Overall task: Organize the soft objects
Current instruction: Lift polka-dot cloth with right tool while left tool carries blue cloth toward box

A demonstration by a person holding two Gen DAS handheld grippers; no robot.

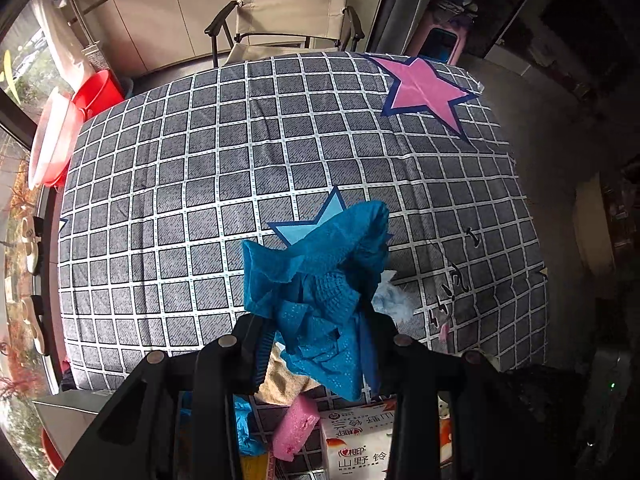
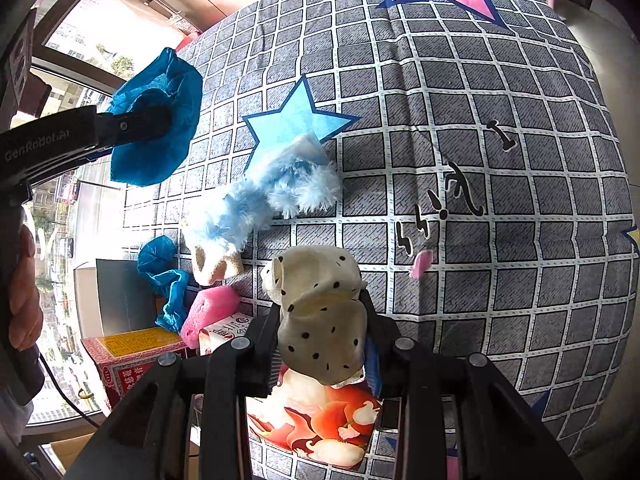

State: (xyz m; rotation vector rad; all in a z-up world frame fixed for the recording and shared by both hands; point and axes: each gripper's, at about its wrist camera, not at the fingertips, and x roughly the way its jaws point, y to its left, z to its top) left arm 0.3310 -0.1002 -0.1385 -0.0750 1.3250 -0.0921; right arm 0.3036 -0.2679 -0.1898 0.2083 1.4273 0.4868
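My left gripper (image 1: 316, 320) is shut on a crumpled blue cloth (image 1: 320, 276) and holds it up over the checked bed cover (image 1: 200, 160). The right wrist view shows that same gripper (image 2: 148, 120) at the left with the blue cloth (image 2: 160, 120) hanging from it. My right gripper (image 2: 322, 320) is shut on a cream sock with black dots (image 2: 320, 312), lifted off the bed. A fluffy light-blue toy (image 2: 260, 200) lies on the cover beside a beige item (image 2: 216, 264), a pink sponge (image 2: 208, 312) and a small blue bag (image 2: 164, 276).
Tissue packs (image 1: 356, 440) and a red printed box (image 2: 132, 360) sit at the near edge of the bed. A folding chair (image 1: 288, 12) stands beyond the far edge, with red basins (image 1: 76, 120) to the left. A hand (image 2: 24, 292) shows at the left edge.
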